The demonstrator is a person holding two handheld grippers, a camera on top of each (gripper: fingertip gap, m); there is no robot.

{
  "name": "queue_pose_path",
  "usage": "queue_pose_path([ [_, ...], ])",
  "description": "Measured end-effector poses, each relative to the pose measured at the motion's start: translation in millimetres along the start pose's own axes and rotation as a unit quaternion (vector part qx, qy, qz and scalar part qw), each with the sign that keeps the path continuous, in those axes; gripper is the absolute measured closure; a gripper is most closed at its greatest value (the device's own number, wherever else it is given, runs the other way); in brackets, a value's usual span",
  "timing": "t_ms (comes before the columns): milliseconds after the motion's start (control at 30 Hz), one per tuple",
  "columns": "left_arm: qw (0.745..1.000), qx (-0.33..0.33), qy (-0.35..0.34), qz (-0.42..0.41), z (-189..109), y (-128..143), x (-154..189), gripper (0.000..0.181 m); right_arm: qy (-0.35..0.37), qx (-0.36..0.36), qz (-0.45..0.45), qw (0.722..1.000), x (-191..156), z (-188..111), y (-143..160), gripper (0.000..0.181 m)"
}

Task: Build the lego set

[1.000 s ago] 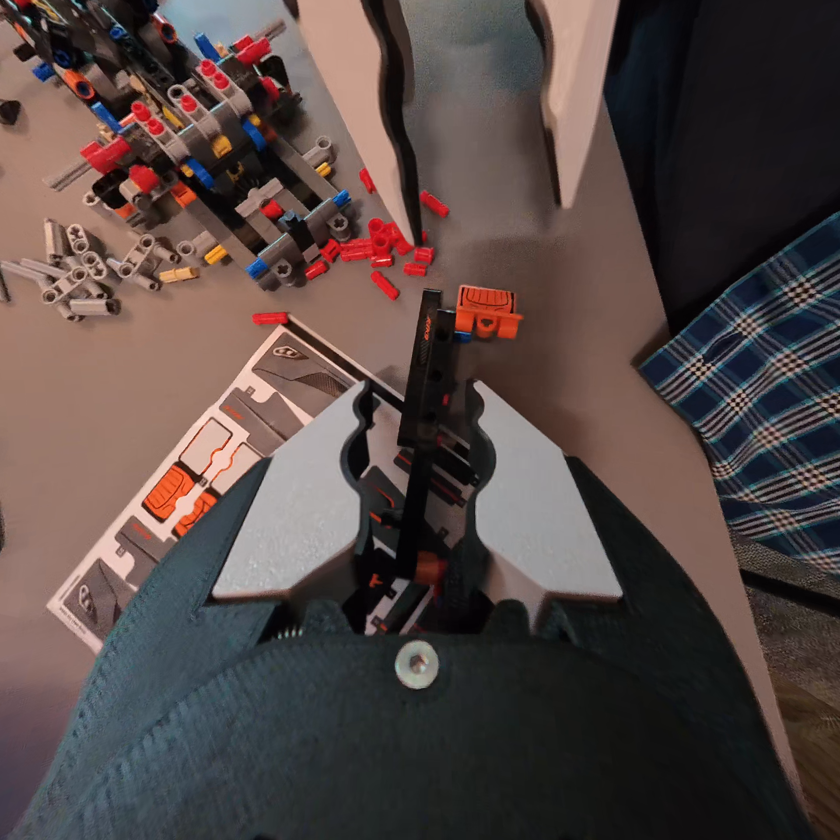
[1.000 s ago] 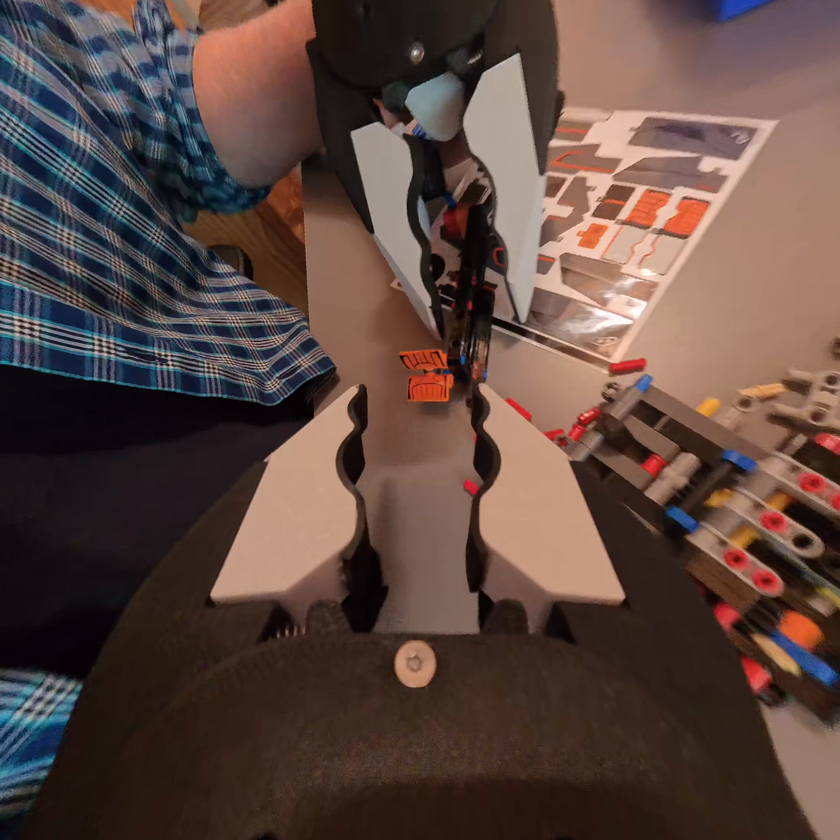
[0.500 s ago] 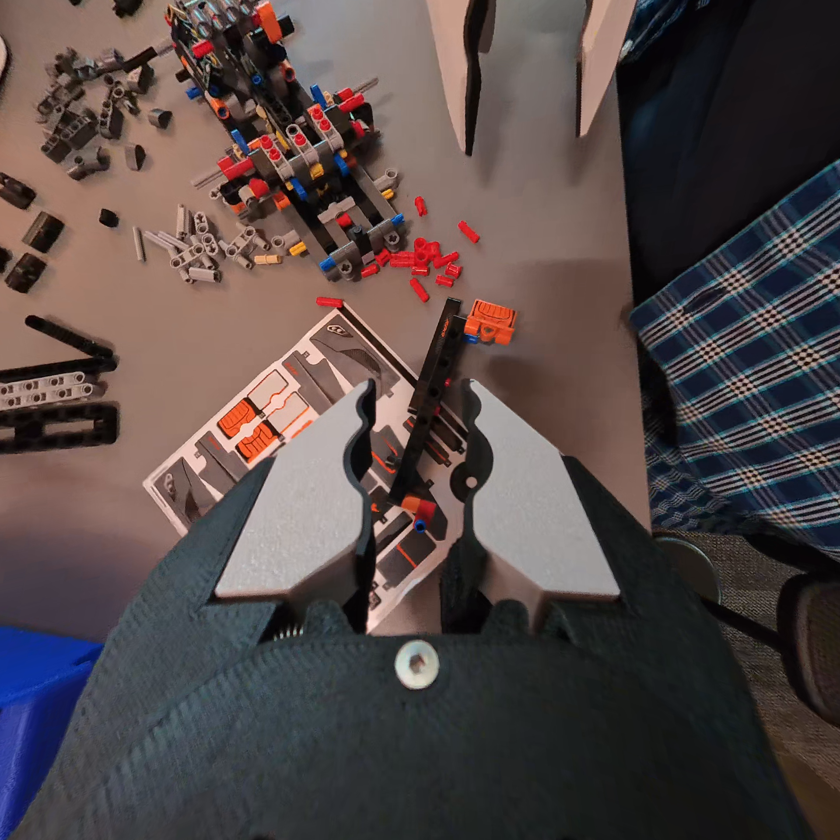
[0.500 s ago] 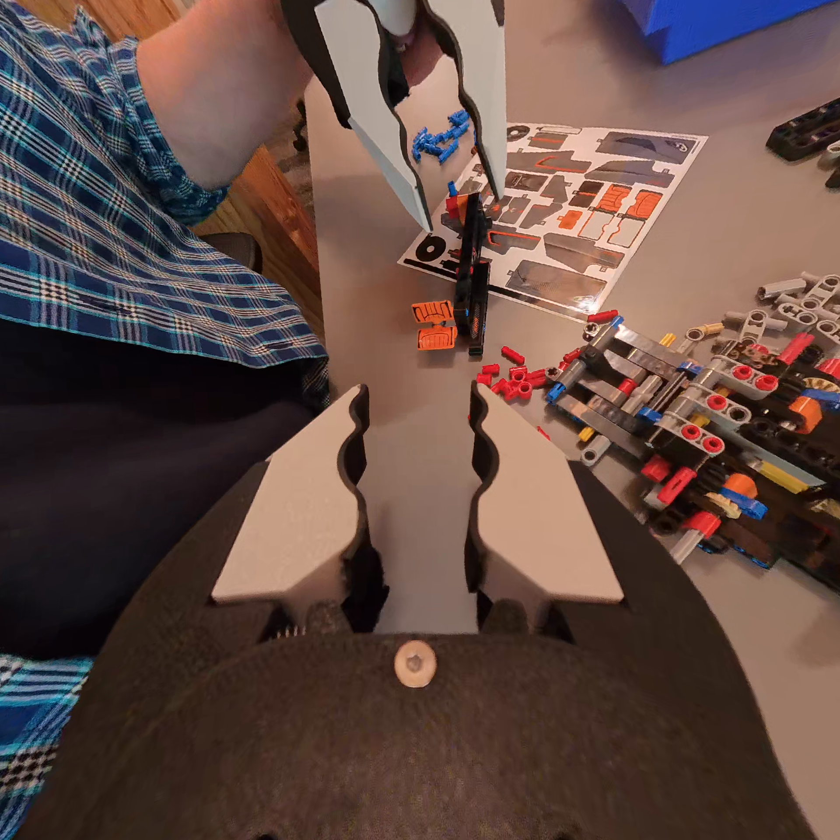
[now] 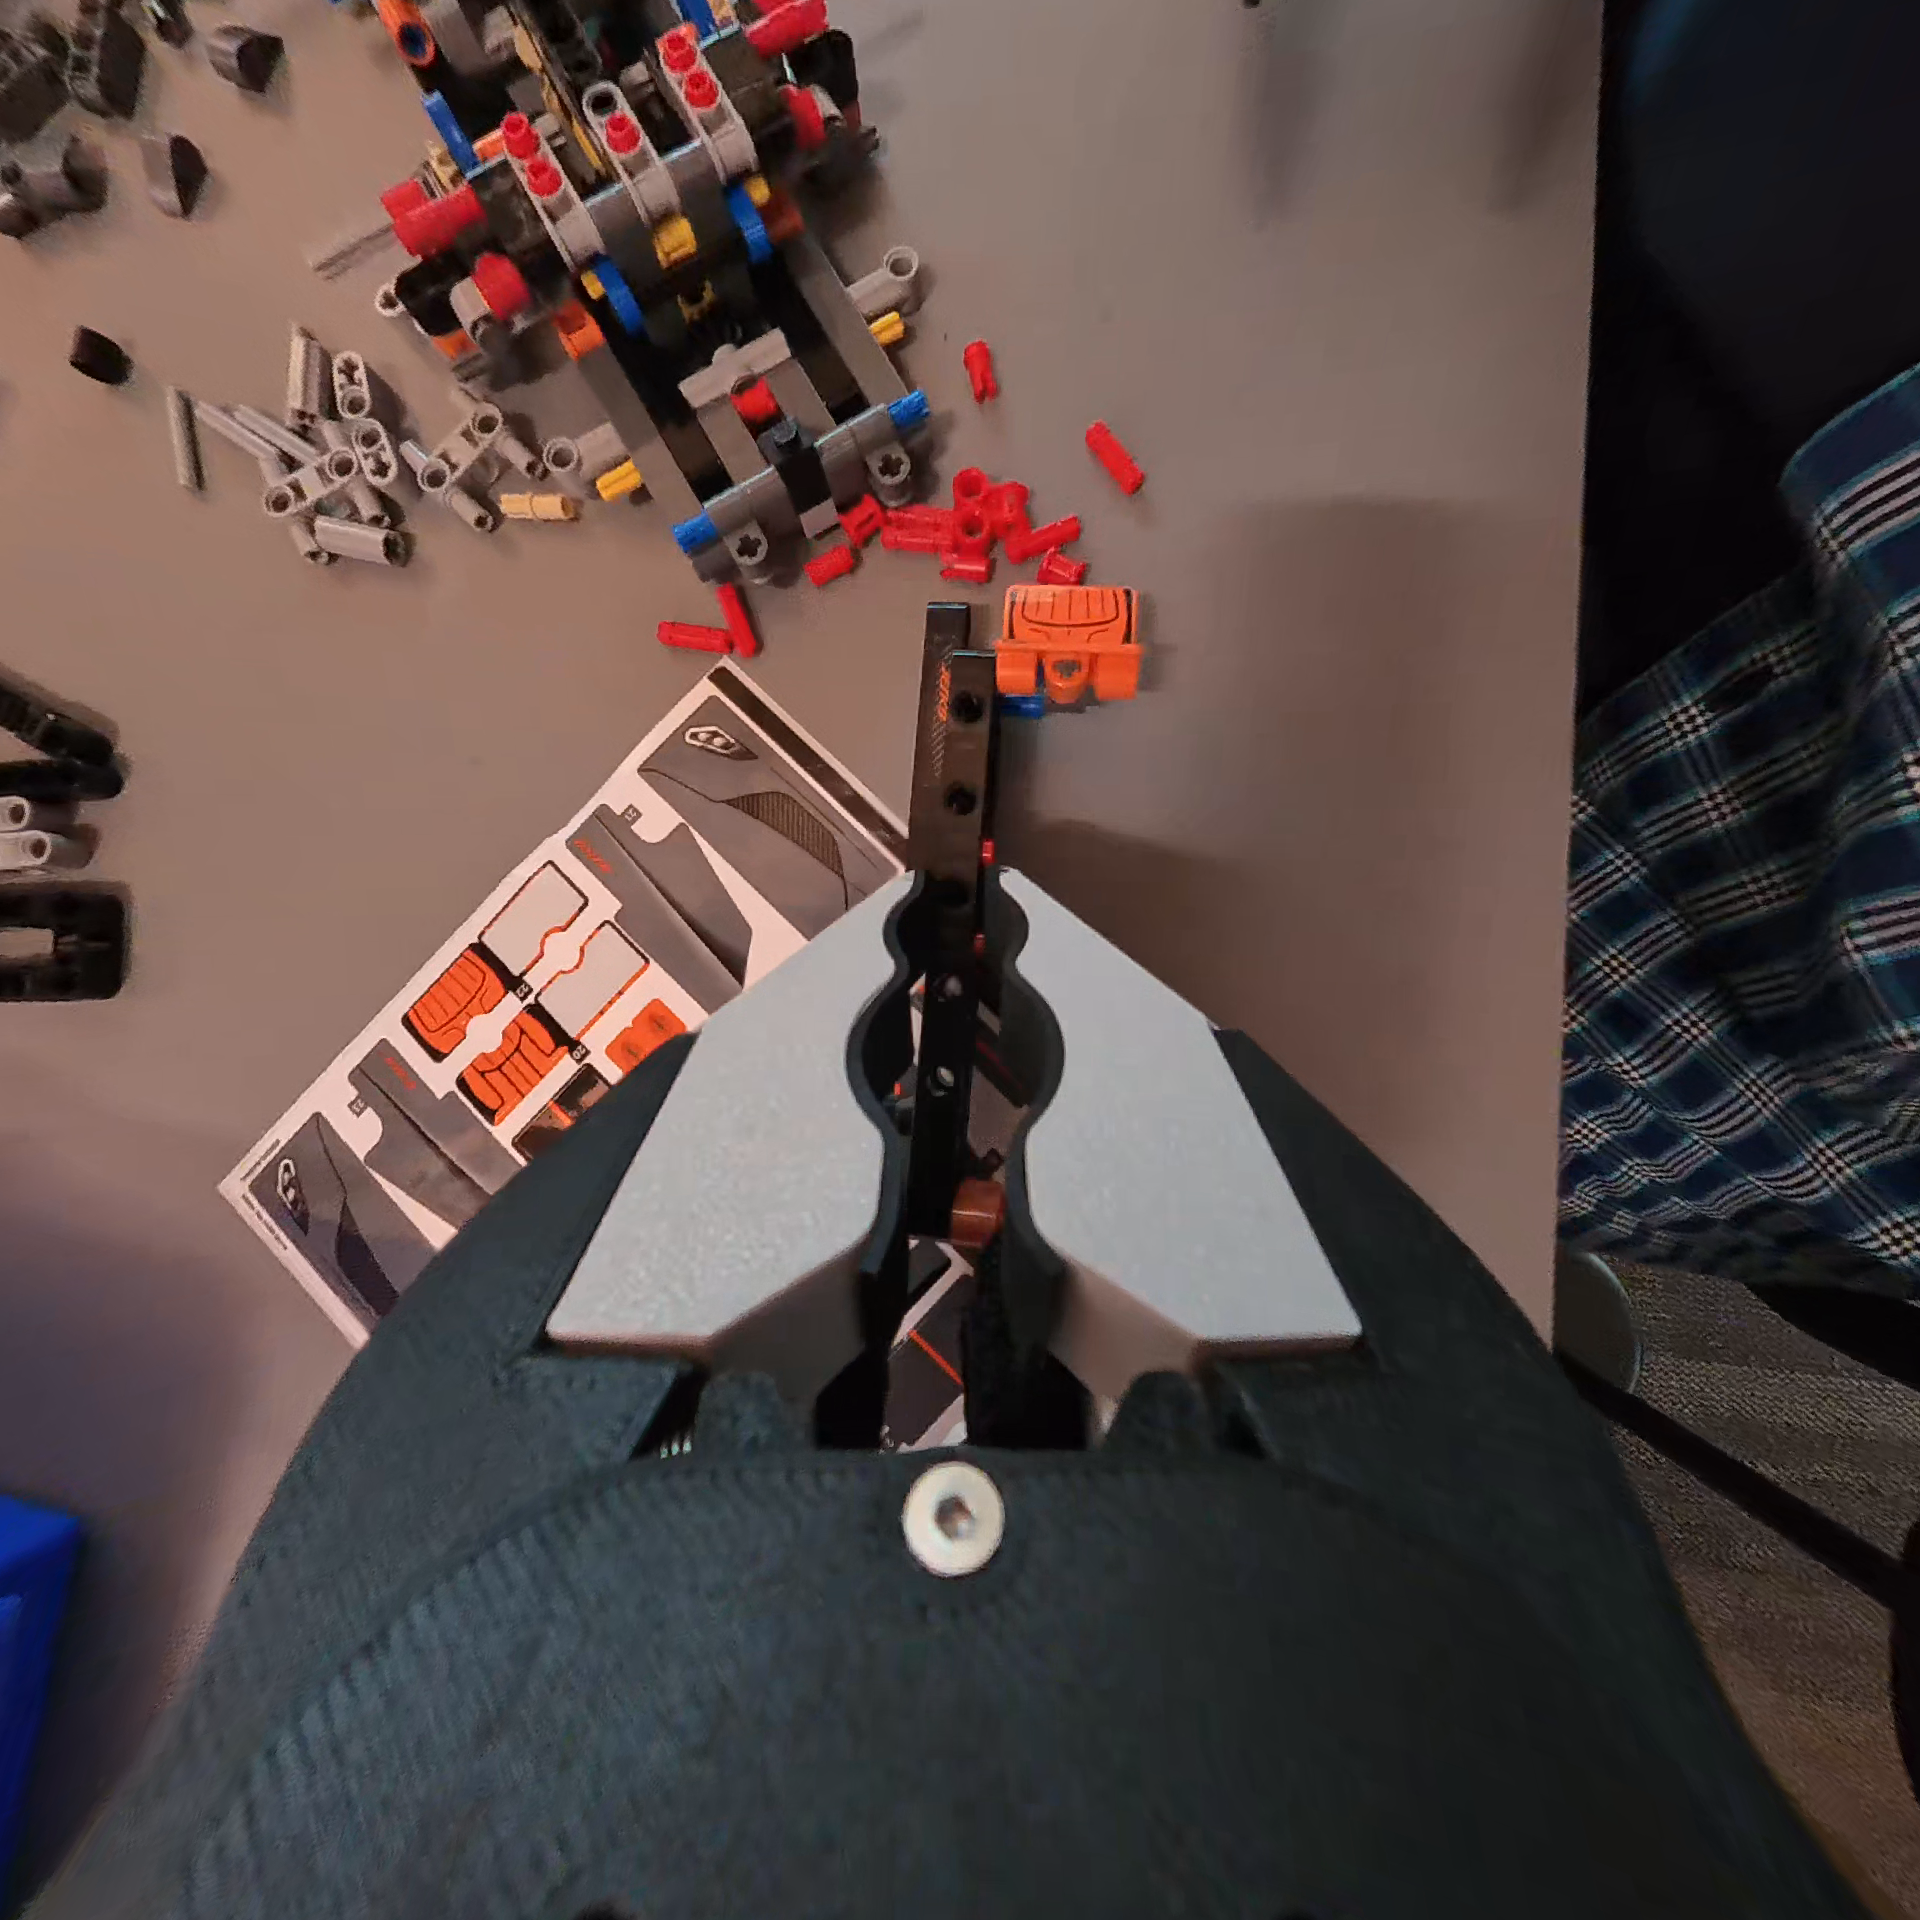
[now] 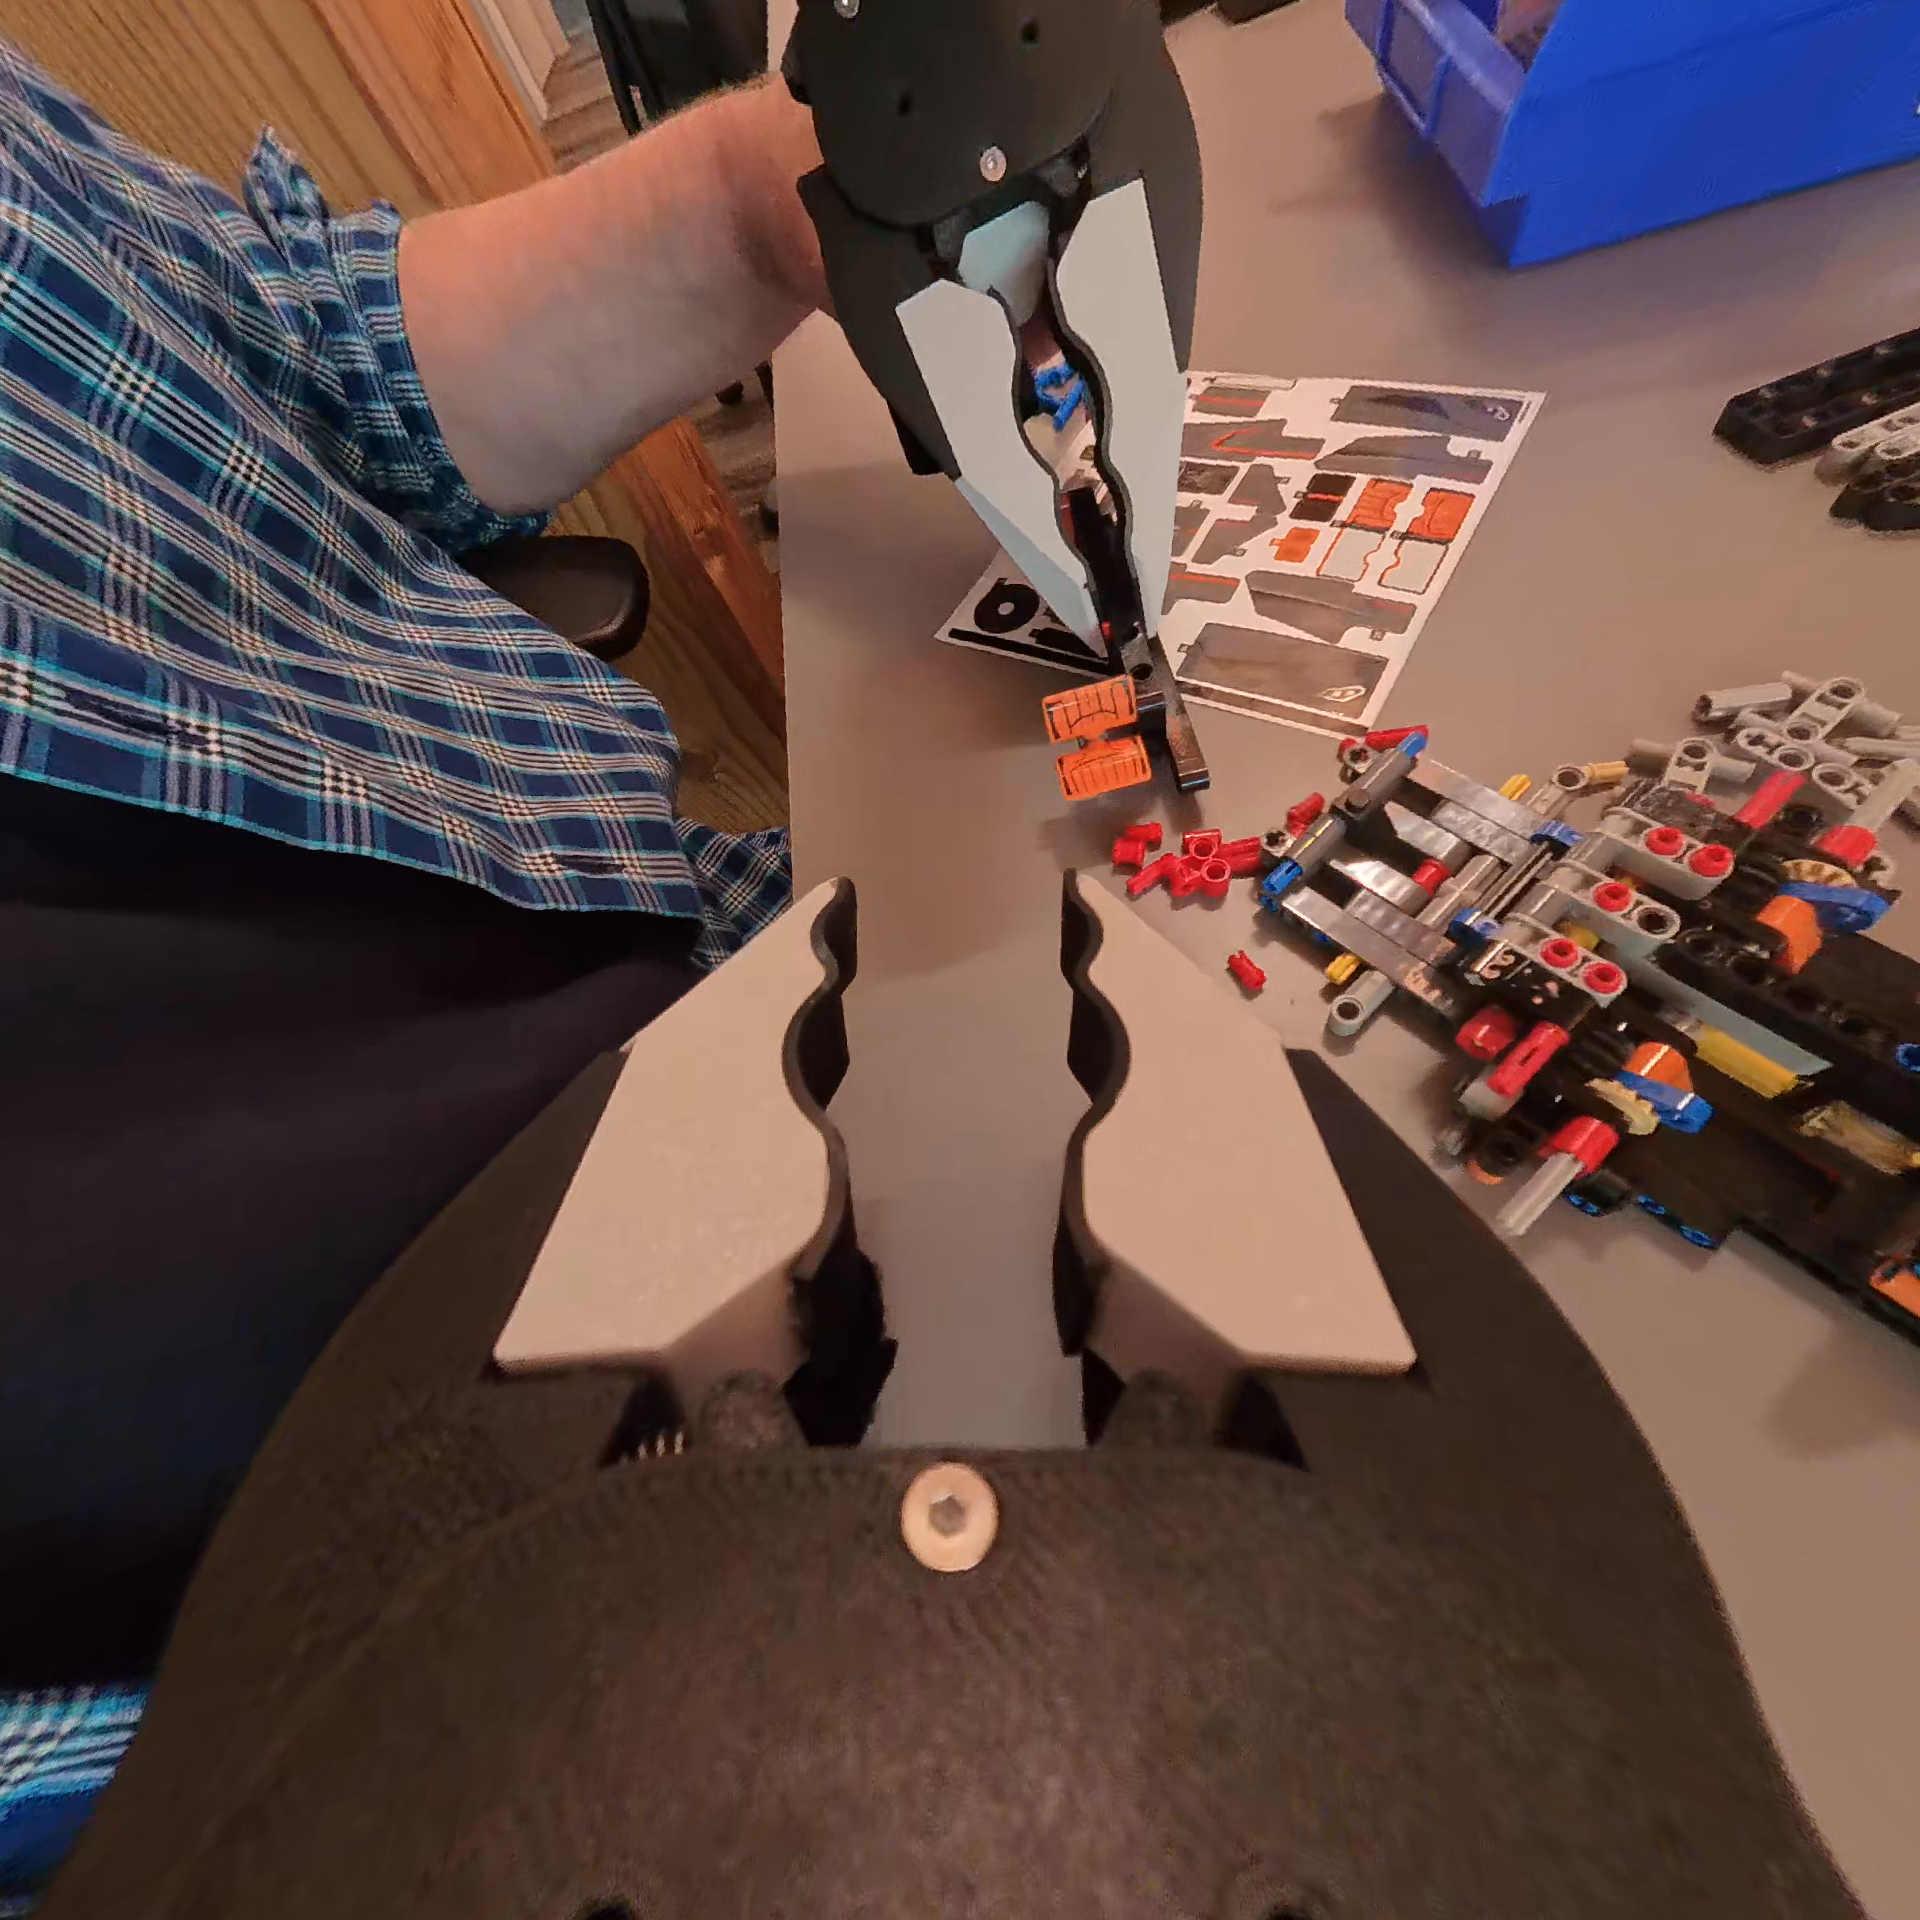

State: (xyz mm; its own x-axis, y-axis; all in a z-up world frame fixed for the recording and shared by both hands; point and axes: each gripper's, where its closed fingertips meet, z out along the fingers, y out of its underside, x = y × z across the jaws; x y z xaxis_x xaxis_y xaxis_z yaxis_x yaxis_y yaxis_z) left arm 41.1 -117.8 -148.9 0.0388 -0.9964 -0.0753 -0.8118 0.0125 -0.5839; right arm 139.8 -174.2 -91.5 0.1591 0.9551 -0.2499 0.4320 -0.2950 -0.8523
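A long black beam pierced with round holes is extending forward over the grey tabletop, an orange seat-shaped piece sitting against its far end. The left tongs are clenching this beam along its length, the two grey fingers pressing on either side so that only the far portion is projecting past the tips. In the right wrist view the same left tongs are angling down to the tabletop with the beam reaching the surface beside a printed sticker sheet. The right tongs are standing released, a clear gap showing between the fingers, holding nothing and hovering near the table edge, well short of the beam. A partly built chassis in black, grey, red and blue is lying to their right, with loose red pins scattered between it and the beam
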Motion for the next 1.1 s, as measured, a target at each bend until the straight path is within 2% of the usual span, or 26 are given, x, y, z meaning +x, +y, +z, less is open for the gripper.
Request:
queue_pose_path([
  [367,0.999,0.027,-0.003,0.036,-14.4,-35.4,3.2,0.172,0.017,0.022,-0.037,0.999,12.5,7.6,-36.3,0.132],
  [600,0.995,0.038,0.015,0.095,-13.5,-69.8,10.9,0.172,0.006,0.002,-0.043,0.999,14.7,22.1,-39.9,0.124],
  [733,0.992,0.054,0.029,0.11,-12.5,-87.8,15.6,0.172,-0.007,-0.01,-0.044,0.999,12.5,25.9,-35.1,0.134],
  [867,0.991,0.047,0.031,0.119,-6.8,-94.7,14.2,0.172,0.01,-0.008,-0.041,0.999,19.5,20.4,-32.3,0.158],
  [967,0.99,0.05,0.032,0.124,-6.2,-101.6,13.0,0.172,0.015,0.005,-0.039,0.999,22.2,13.8,-34.2,0.161],
  [1100,0.99,0.049,0.027,0.127,-6.0,-106.4,4.8,0.172,0.004,0.024,-0.021,0.999,24.2,3.6,-37.4,0.131],
])
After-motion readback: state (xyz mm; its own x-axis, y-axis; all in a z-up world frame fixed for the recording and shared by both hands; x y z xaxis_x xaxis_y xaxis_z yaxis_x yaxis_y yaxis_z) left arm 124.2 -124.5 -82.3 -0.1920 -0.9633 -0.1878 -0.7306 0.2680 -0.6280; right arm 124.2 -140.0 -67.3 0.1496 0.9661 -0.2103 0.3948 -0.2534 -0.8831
